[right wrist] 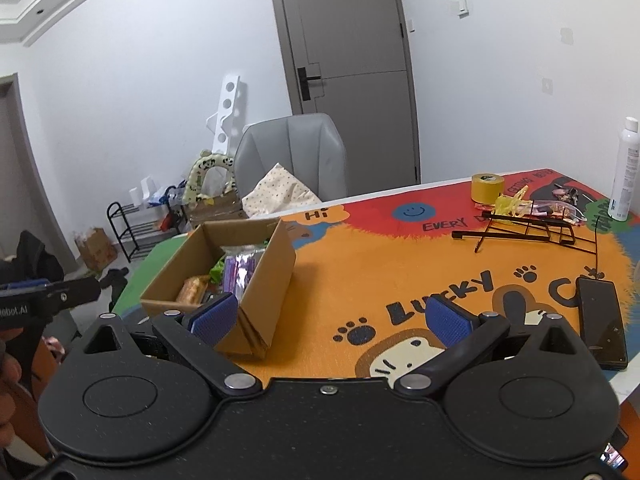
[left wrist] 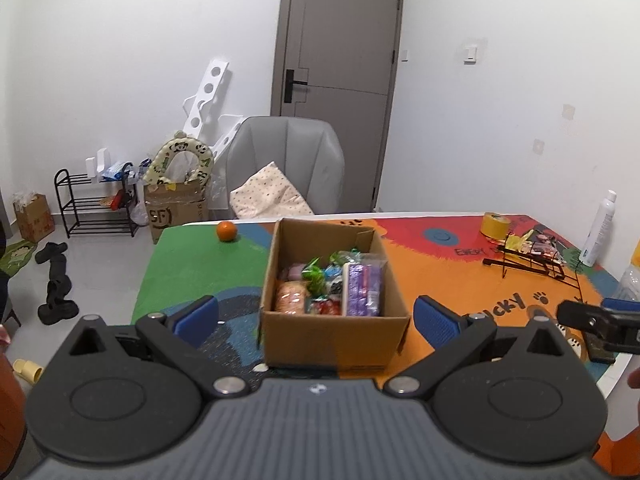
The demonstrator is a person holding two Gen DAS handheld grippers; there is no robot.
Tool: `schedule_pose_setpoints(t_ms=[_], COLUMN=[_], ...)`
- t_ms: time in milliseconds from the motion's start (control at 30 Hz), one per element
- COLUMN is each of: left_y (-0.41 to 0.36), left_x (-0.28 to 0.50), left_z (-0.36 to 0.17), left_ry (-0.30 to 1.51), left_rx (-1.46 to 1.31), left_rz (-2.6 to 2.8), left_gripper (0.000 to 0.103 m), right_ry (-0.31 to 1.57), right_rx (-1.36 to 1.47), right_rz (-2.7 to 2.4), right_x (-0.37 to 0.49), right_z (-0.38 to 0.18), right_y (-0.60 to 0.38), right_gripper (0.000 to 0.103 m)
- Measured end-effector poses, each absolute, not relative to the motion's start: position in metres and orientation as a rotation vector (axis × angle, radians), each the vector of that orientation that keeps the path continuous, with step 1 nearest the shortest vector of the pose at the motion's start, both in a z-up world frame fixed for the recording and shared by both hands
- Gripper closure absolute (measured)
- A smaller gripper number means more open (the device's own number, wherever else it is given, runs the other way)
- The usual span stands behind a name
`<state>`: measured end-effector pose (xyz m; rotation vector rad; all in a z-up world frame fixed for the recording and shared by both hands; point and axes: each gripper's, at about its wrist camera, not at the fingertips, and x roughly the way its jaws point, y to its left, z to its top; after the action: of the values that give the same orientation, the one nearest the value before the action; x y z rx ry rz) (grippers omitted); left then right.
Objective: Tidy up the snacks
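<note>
The left gripper (left wrist: 316, 320) hangs with jaws wide and empty; the right gripper (right wrist: 330, 316) likewise. At twelve o'clock just beyond the left one stands the cardboard box (left wrist: 334, 336), holding a purple packet (left wrist: 362, 290) and other snacks. Farther at eleven lies an orange (left wrist: 227, 231), at two a tape roll (left wrist: 495, 226).

A room in a home, by the look of the closed grey door (left wrist: 338, 40) in a plain white wall and the padded grey chair (left wrist: 288, 156) with a dotted cushion (left wrist: 270, 192) on its seat. Domestic clutter on the floor: a black shoe rack (left wrist: 96, 206), taped cardboard cartons (left wrist: 176, 210), dark boots (left wrist: 56, 284). In front, a table under a cartoon-printed cloth (right wrist: 400, 272) reading "LUCKY", with an orange (left wrist: 227, 231) on it.
</note>
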<state>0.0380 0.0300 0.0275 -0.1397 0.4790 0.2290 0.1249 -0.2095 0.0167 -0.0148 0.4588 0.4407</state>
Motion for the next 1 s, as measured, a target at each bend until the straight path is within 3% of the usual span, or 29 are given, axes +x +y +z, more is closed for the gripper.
schedule_pose_setpoints(t_ms=[1000], left_y=[0.038], left_x=[0.029], left_z=[0.021], left_ry=[0.5], left_rx=[-0.114], left_rz=[0.227], left_gripper=[0.0], right_ry=[0.468], right_rx=[-0.025], right_rz=[0.411], right_x=[0.115], right_z=[0.012], right_y=[-0.221], right_gripper=[0.0])
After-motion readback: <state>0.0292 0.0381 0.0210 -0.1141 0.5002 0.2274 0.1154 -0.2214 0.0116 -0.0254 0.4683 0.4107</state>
